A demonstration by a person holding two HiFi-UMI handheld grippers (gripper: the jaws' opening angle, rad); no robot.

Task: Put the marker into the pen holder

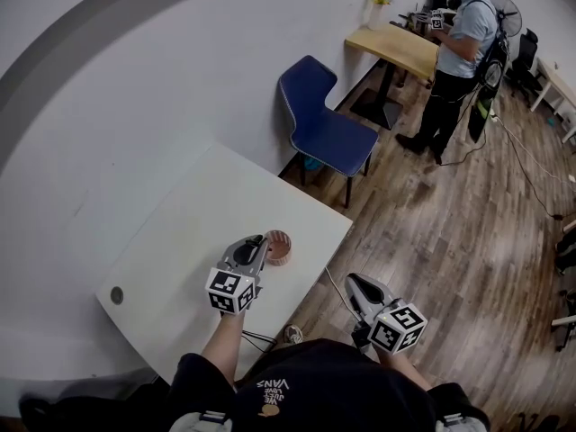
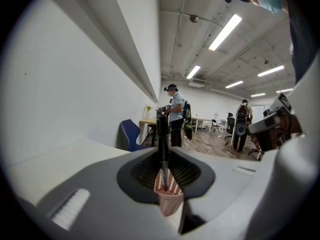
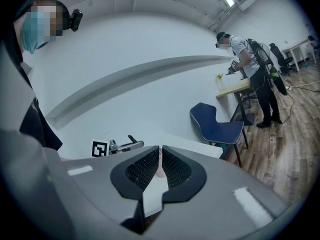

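One VANS logo point(image 1: 273, 384), one marker point(image 2: 162, 129)

A dark marker point(image 2: 162, 134) is held upright in the left tool's point(image 2: 163, 156) jaws. Its lower end is seen inside the pink mesh pen holder point(image 1: 278, 247), which stands near the white desk's point(image 1: 198, 223) edge.

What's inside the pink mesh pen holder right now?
The tip of the dark marker, gripped upright by the left gripper, dips into the pink mesh pen holder. The holder's wall and the gripper hide its floor, so other contents can't be seen.
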